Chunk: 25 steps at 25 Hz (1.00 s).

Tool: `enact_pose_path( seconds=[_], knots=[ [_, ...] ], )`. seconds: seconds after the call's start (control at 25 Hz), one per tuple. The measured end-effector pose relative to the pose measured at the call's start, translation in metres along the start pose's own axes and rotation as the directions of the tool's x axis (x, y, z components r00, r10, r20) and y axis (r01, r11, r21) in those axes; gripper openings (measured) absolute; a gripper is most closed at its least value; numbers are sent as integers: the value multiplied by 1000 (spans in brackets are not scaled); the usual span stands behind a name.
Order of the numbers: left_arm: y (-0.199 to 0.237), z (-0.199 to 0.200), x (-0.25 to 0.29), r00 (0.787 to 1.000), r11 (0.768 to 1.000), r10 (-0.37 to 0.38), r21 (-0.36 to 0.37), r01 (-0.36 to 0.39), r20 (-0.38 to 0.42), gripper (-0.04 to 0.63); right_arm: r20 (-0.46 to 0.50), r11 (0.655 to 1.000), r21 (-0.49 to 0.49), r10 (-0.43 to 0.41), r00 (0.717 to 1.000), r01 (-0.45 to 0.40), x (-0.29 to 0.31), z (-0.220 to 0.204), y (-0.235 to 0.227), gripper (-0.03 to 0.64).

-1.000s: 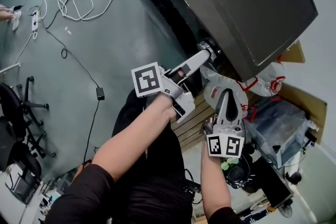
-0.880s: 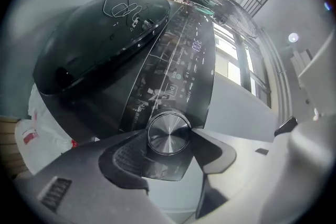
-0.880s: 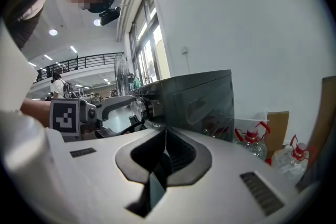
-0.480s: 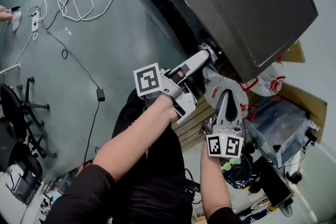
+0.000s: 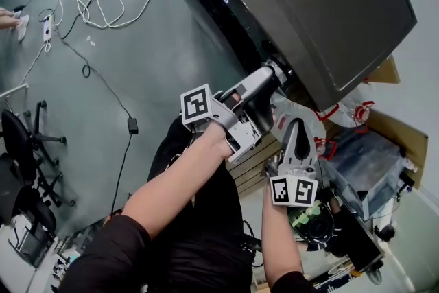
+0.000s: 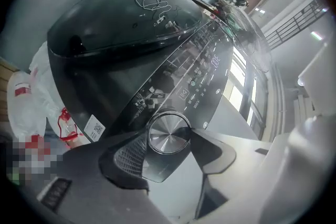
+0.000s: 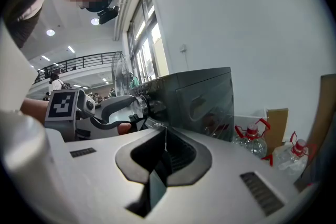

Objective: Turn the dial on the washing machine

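Observation:
The dark washing machine (image 5: 309, 3) fills the upper right of the head view. Its brushed silver dial (image 6: 169, 132) sits at the near end of the glossy control panel (image 6: 194, 81). My left gripper (image 6: 170, 136) is shut on the dial, one pad pressed against each side of it. The head view shows that gripper (image 5: 272, 76) reaching up to the machine's front edge. My right gripper (image 5: 297, 124) hangs below the machine, shut with nothing between its jaws. The right gripper view also catches the left gripper (image 7: 131, 105) at the dial (image 7: 138, 103).
White and black cables (image 5: 89, 3) and a power adapter (image 5: 131, 123) lie on the grey floor. An office chair (image 5: 27, 141) stands at the left edge. Plastic bottles with red caps (image 7: 252, 139), plastic bags (image 5: 346, 106) and cardboard (image 5: 391, 134) crowd the machine's right side.
My left gripper has rolled about the dial while staying shut on it, its marker cube shifting slightly right. The right gripper has barely moved.

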<state>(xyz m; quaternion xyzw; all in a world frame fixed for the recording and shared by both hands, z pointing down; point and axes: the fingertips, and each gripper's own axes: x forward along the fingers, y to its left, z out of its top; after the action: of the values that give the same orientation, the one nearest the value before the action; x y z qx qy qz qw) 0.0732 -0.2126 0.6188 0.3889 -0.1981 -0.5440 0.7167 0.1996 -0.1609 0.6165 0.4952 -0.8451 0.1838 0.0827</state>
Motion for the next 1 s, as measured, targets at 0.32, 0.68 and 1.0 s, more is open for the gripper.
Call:
enact_pose_path(
  seconds=[0.32,0.68,1.0],
  knots=[
    [2,0,1,1000,999,-1,-52,1,6,273,-14,1000,-1,-8,1000,8,1,-3,-2,23],
    [3,-4,0,999,991,-4,-135,9,37,273,-48,1000,-3,-28,998,28,-2,-7,1,23],
    [3,-4,0,999,984,-17,-179,22,31,273,-37,1000,0,-29,999,29,4,-5,7,23]
  ],
)
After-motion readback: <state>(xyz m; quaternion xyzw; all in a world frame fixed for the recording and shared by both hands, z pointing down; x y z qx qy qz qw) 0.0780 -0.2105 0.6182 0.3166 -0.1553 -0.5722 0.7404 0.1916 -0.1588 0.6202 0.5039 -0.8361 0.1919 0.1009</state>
